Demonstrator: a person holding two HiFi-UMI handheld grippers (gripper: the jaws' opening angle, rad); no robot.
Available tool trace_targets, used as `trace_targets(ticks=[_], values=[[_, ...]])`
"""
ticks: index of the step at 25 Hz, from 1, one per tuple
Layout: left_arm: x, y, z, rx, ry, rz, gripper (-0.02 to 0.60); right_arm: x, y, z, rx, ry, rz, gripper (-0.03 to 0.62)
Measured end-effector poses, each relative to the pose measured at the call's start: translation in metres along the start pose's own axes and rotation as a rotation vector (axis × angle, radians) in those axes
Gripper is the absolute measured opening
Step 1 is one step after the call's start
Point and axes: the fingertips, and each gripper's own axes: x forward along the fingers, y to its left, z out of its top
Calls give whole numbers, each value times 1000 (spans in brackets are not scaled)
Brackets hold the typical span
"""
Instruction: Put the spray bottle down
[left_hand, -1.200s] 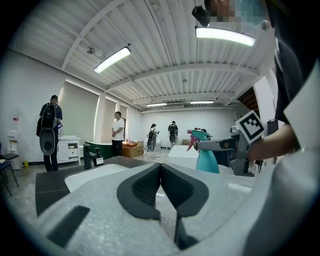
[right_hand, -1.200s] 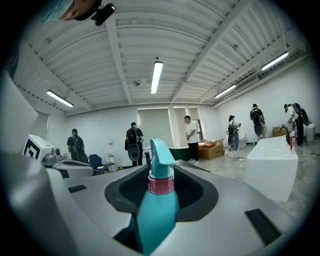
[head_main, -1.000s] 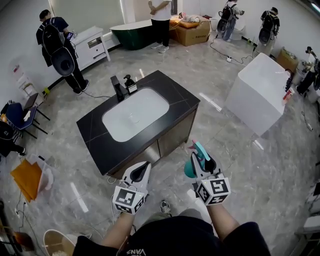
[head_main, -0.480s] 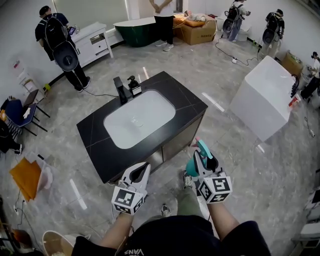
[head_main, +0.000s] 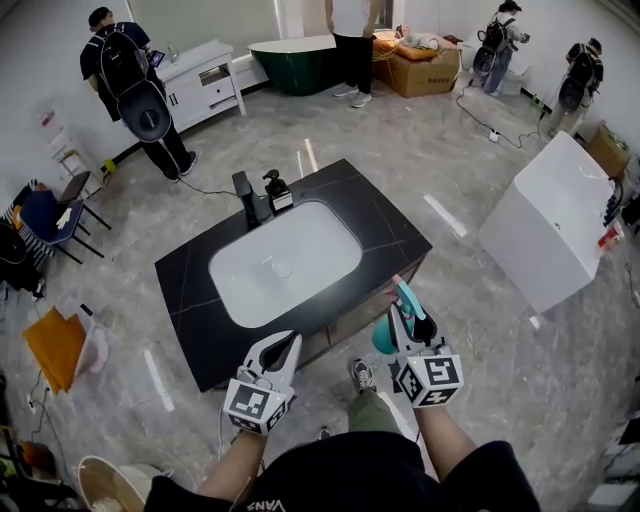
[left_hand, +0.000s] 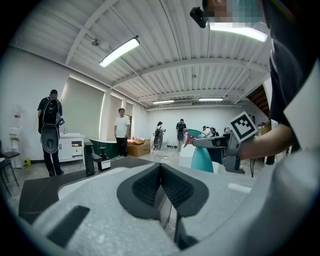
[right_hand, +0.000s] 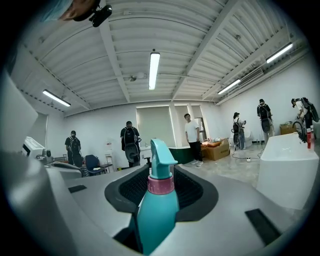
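Observation:
A teal spray bottle (head_main: 384, 339) with a pink collar stands upright between the jaws of my right gripper (head_main: 412, 320), which is shut on it. In the right gripper view the spray bottle (right_hand: 157, 210) fills the gap of that gripper (right_hand: 161, 189). My left gripper (head_main: 288, 342) is beside it on the left, shut and holding nothing; its pads meet in the left gripper view (left_hand: 161, 168), where the bottle (left_hand: 202, 159) shows at the right. Both grippers hover just short of the near edge of a black counter (head_main: 190, 290) with a white basin (head_main: 290, 265).
A black faucet (head_main: 245, 195) and a soap dispenser (head_main: 278, 190) stand at the counter's far edge. A white block (head_main: 555, 230) is at the right, a green bathtub (head_main: 300, 50) and a cardboard box (head_main: 425, 70) at the back. Several people stand around the room.
Both grippers have moved forward toward the counter, which now sits closer and lower in the head view. The bottle stays in the right gripper's grip.

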Motion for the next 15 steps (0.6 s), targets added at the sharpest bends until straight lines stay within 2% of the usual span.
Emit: trace_targets(ticks=[7, 12, 15], values=[[58, 18, 9, -27, -1, 37, 11, 66, -44, 8, -13, 10, 40, 155], [93, 28, 10, -17, -2, 58, 11, 110, -71, 13, -21, 14, 70, 155], [114, 37, 18, -41, -4, 83, 11, 139, -82, 15, -36, 20, 90, 155]])
